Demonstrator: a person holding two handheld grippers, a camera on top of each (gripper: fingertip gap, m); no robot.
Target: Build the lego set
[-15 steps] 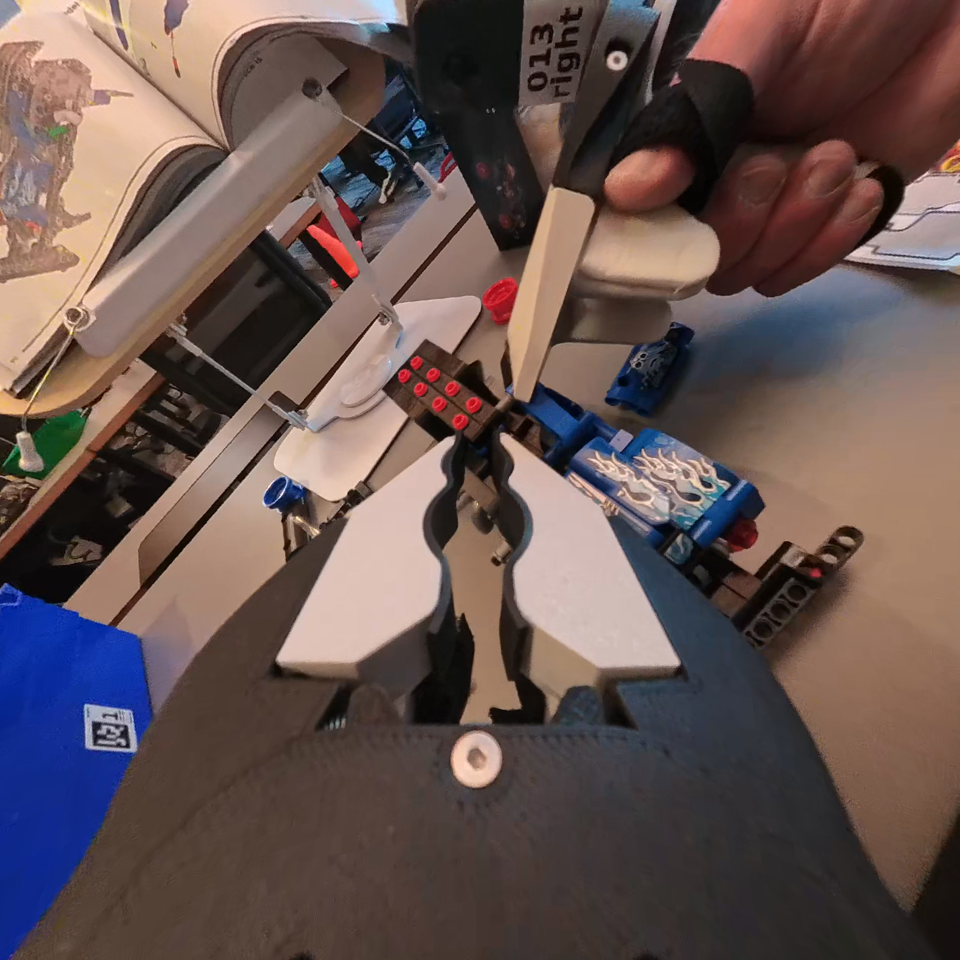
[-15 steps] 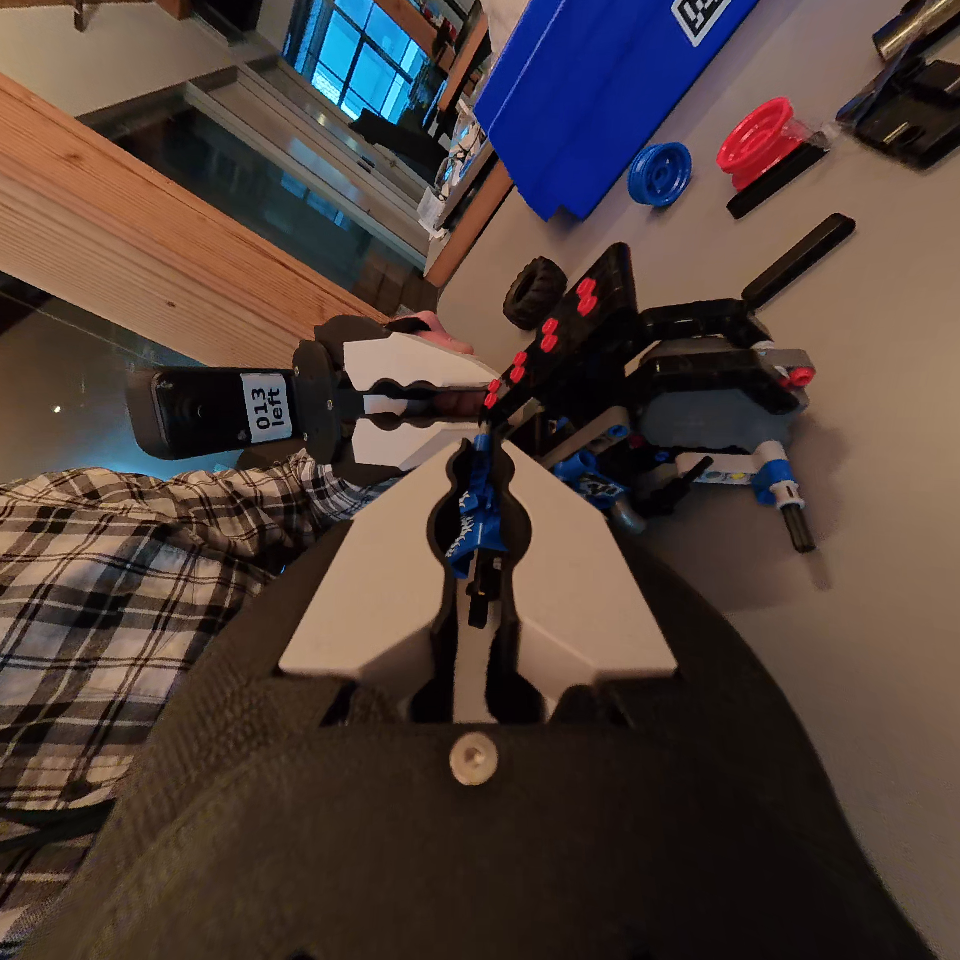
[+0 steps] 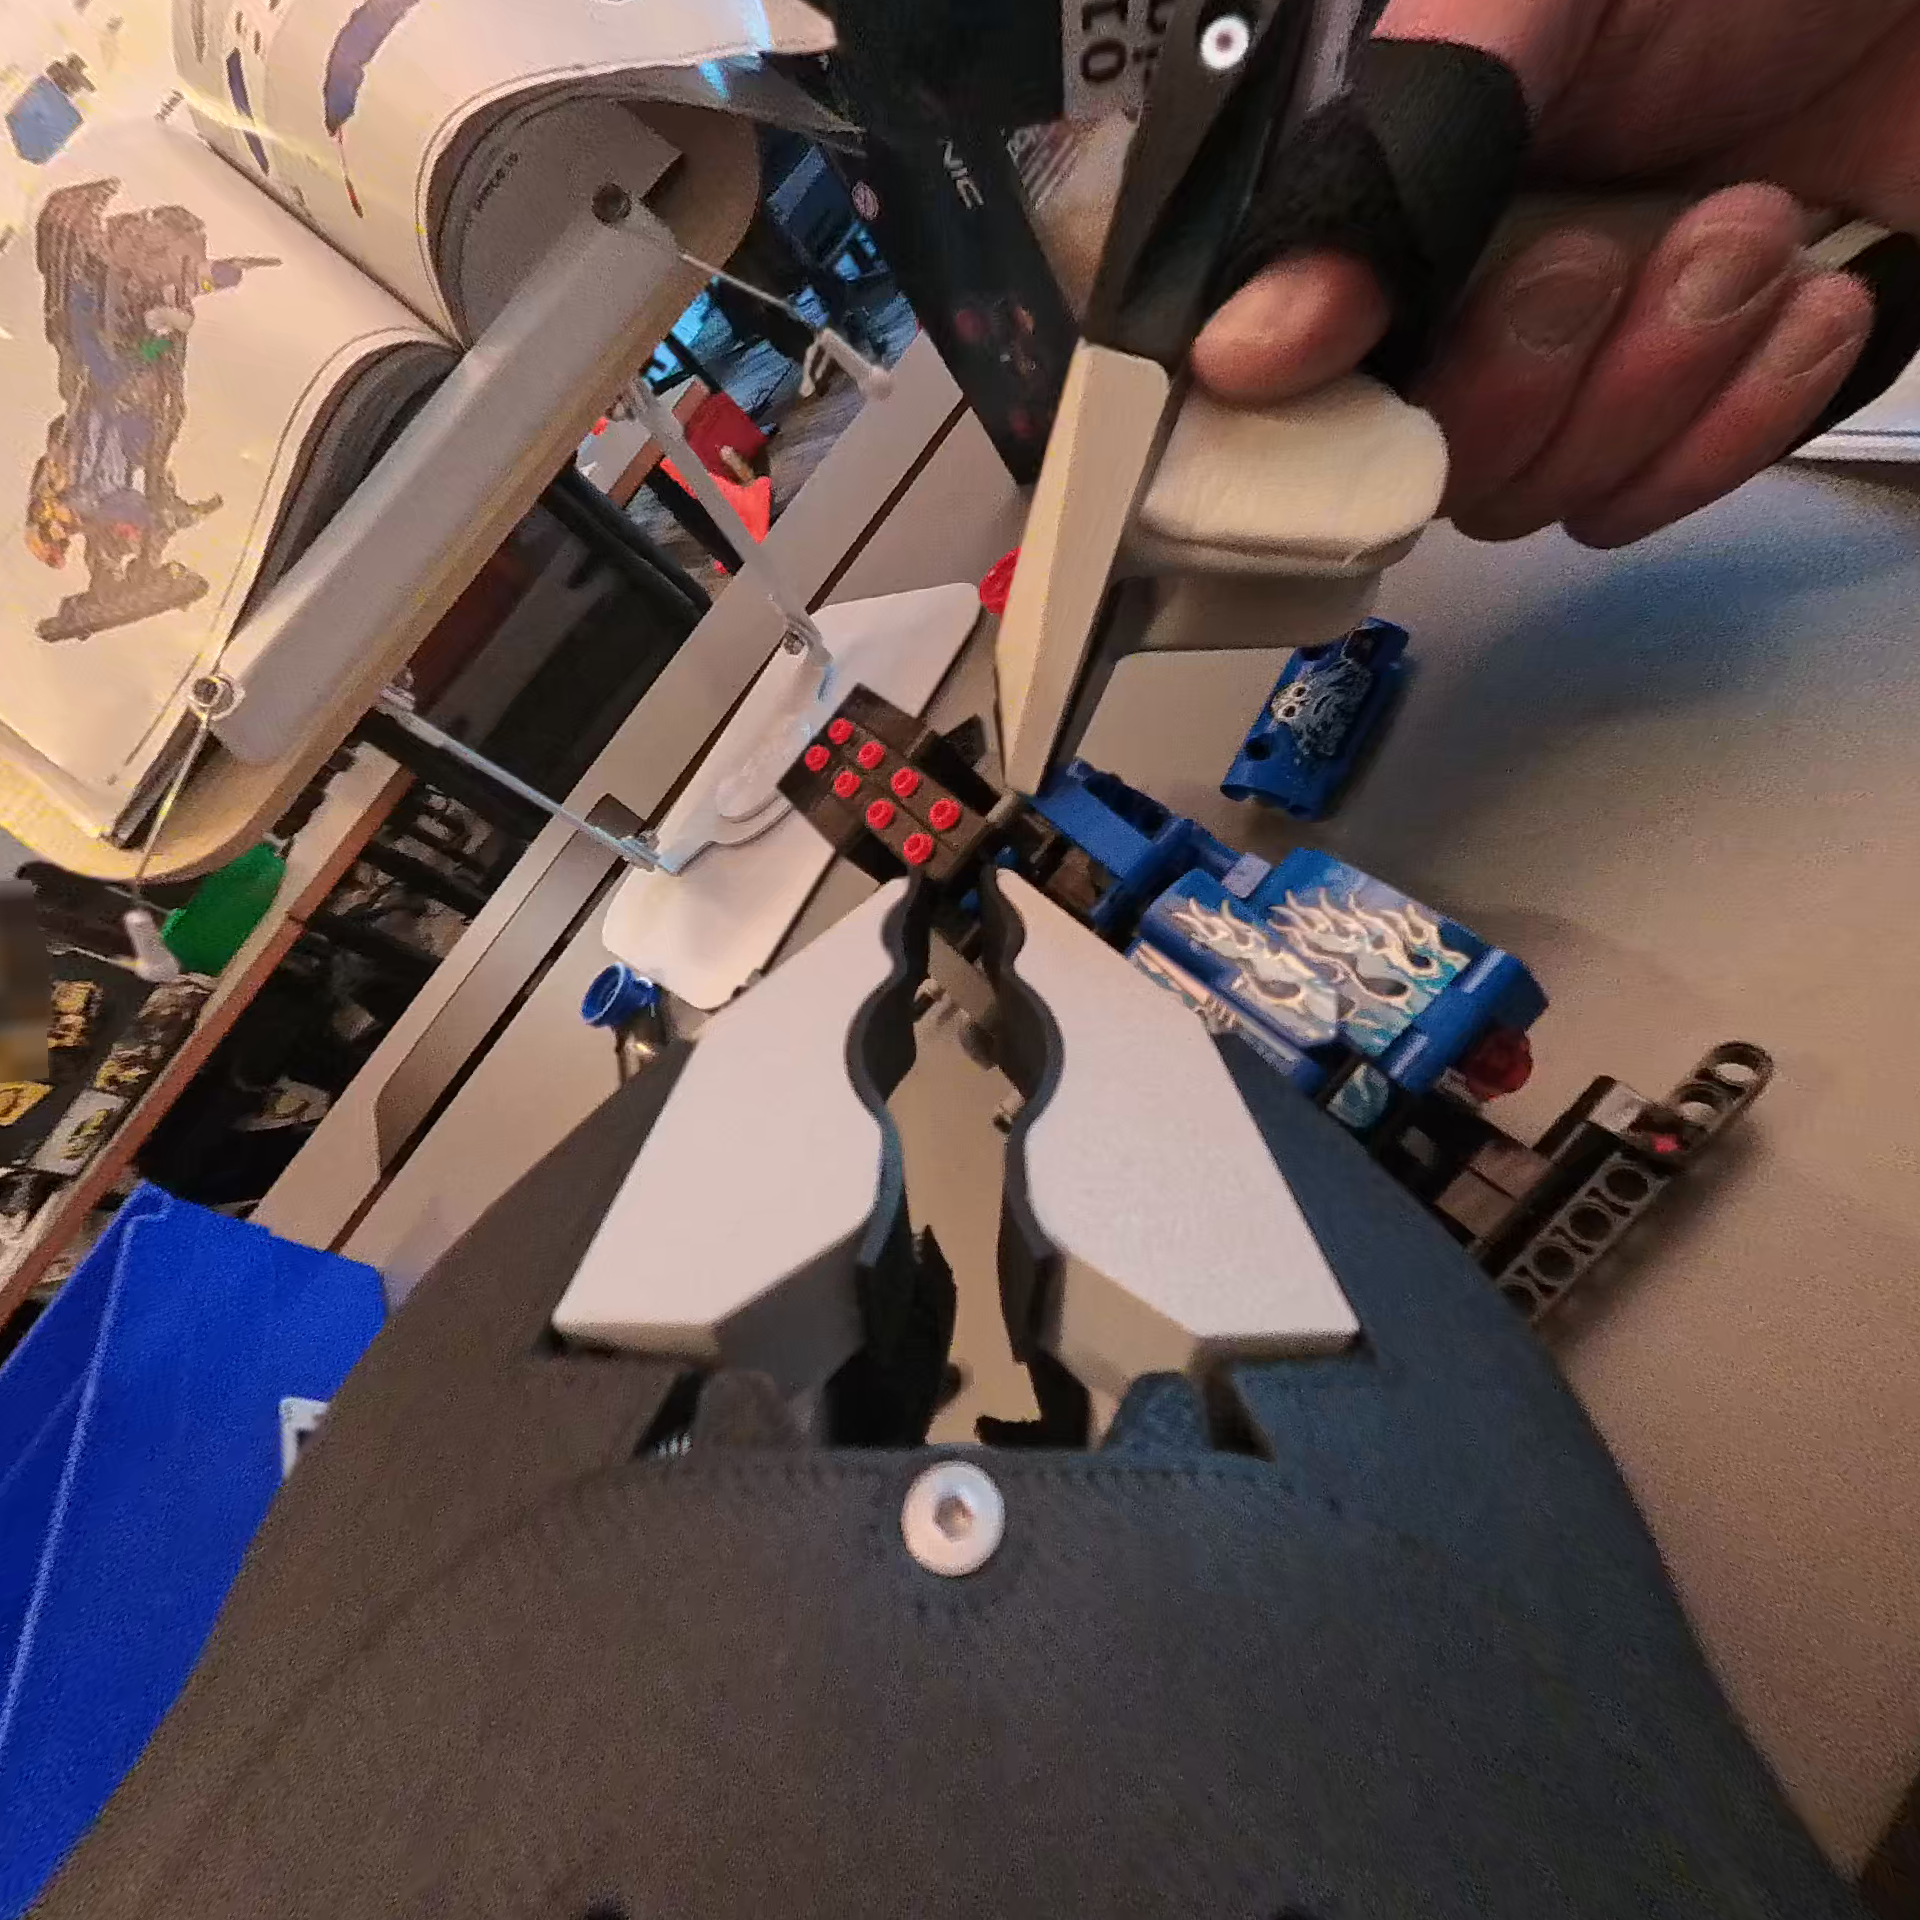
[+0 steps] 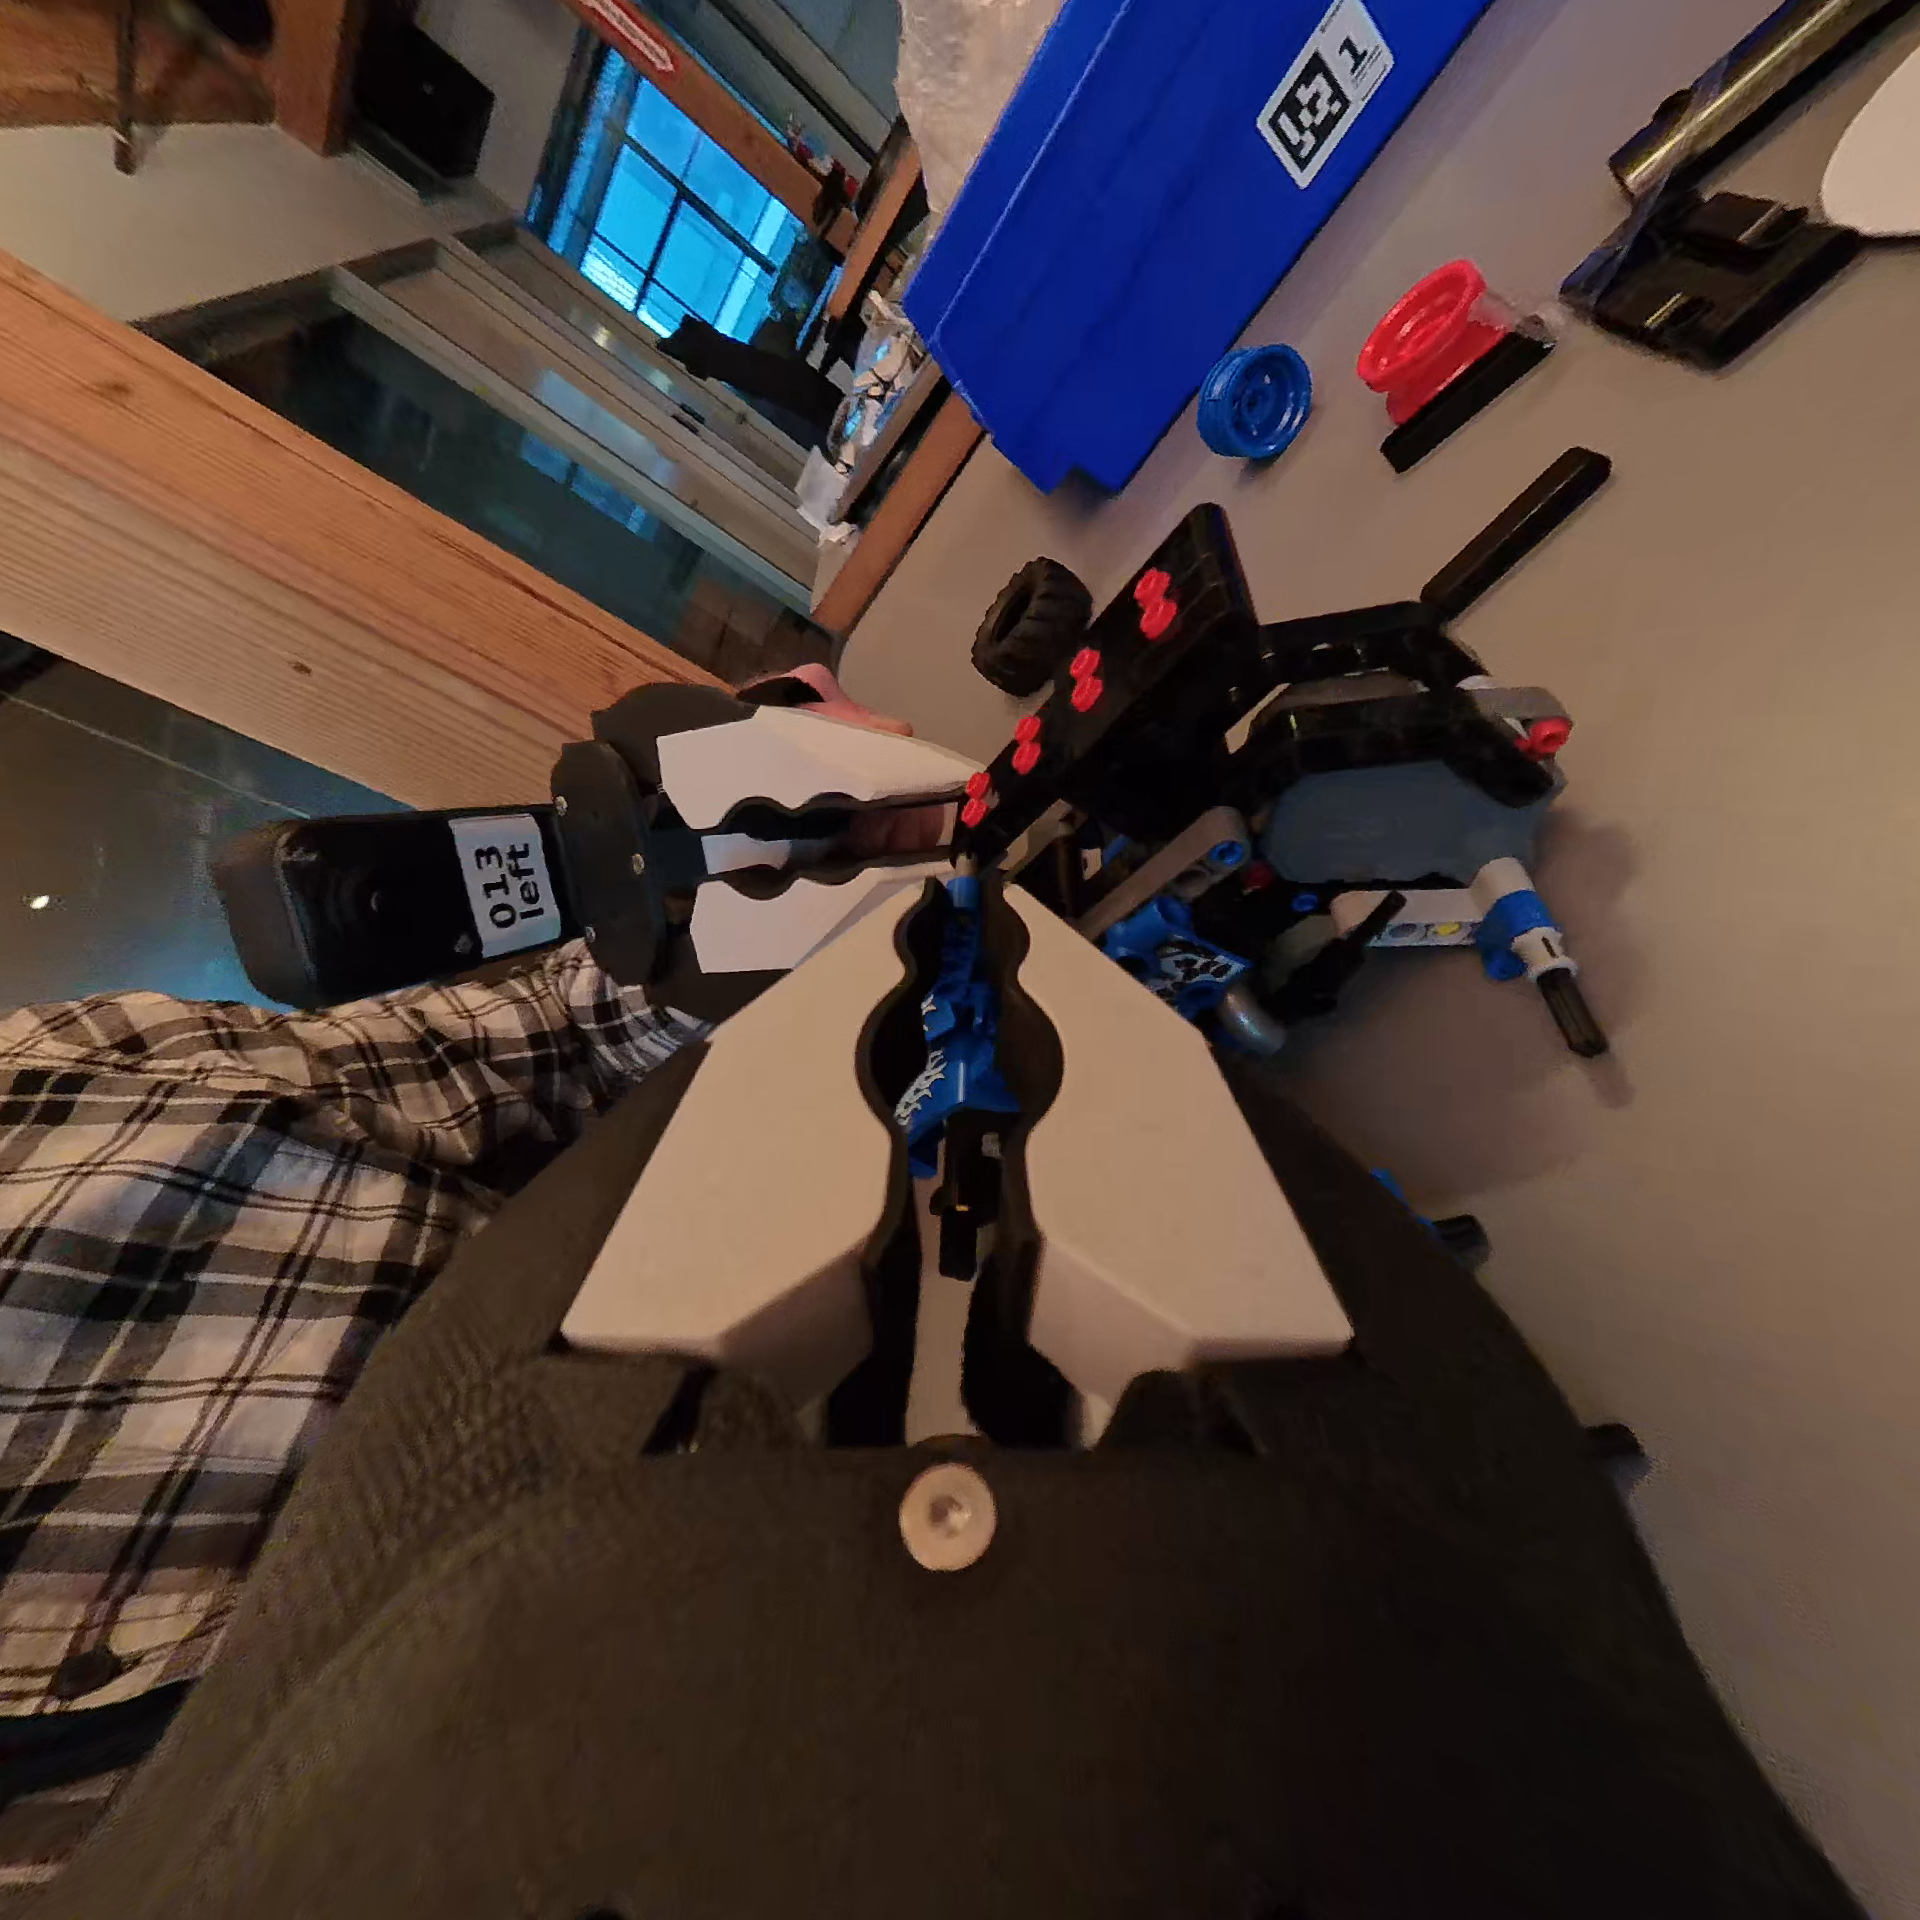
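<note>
Left wrist view: almost nothing has moved in the last half second. The left gripper [image 3: 951, 904] still has its fingers narrow on the near end of the lego model [image 3: 1340, 966], just below the black plate with red studs [image 3: 883, 800]. The right gripper [image 3: 1023, 769] still reaches in from 12 o'clock, its tip touching that plate's end. I judge a press-fit is under way and not yet seated. The model lies on the table [image 3: 1662, 831] toward 3 o'clock. At 8 o'clock is a blue bin [image 3: 156, 1455], its contents hidden.

Right wrist view: equally unchanged. The right fingers stay clamped on a blue printed piece [image 4: 956, 1070]. The bin at 1 o'clock shows only its outside, with a blue wheel hub [image 4: 1254, 400] loose beside it.
</note>
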